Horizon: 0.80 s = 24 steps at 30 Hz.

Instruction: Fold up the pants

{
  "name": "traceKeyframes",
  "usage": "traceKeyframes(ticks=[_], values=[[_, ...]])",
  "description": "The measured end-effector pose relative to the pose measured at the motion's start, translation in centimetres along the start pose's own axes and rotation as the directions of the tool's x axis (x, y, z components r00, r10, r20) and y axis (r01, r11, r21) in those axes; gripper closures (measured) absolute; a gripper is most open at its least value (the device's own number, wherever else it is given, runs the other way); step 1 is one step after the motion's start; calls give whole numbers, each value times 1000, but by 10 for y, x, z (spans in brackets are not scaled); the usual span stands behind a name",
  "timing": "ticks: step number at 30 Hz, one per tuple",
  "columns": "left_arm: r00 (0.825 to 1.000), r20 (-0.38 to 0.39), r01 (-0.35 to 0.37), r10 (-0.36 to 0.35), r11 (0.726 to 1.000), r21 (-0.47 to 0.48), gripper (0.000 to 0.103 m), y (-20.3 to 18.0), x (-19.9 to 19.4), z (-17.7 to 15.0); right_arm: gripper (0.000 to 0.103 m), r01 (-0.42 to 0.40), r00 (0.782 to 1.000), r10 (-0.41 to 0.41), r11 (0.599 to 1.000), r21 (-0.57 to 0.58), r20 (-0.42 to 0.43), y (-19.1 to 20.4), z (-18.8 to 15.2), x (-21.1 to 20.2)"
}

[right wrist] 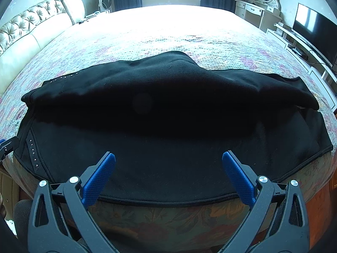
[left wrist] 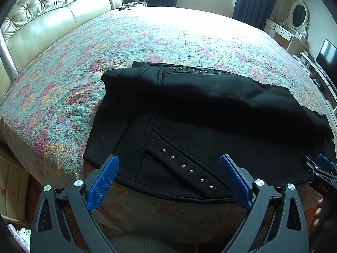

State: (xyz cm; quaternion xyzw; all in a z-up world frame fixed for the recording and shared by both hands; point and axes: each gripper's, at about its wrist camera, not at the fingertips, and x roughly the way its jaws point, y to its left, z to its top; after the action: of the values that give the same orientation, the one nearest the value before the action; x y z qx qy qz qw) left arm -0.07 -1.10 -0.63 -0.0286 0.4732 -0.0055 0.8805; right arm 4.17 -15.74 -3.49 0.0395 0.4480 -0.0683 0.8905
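Black pants [left wrist: 200, 109] folded lengthwise on floral bedspread [left wrist: 147, 38], studded pocket showing; left tool [left wrist: 168, 181] and right tool [right wrist: 168, 179] spread, empty.

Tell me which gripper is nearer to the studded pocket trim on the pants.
Left. The left gripper hangs open right over the studded pocket trim; the right gripper is open farther right along the pants, trim well to its left.

pants [left wrist: 189, 109]: 1 | tongs: 2, left [left wrist: 168, 177], right [right wrist: 168, 172] | bed [left wrist: 147, 35]: 1

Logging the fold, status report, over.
Left gripper open, right gripper open, both empty. Black studded pants rumpled on floral bedspread. Nothing obstructing.
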Motion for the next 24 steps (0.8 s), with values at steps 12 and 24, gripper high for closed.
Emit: traceKeyframes(ticks=[12, 24], values=[[1000, -3, 3, -3, 1000, 2, 8, 0, 0, -1, 2, -5, 1000, 5, 1000, 5, -9, 1, -1, 2], [1000, -5, 4, -4, 1000, -1, 8, 1, 0, 0, 2, -11, 1000, 11, 1000, 7, -20, 2, -2, 3]])
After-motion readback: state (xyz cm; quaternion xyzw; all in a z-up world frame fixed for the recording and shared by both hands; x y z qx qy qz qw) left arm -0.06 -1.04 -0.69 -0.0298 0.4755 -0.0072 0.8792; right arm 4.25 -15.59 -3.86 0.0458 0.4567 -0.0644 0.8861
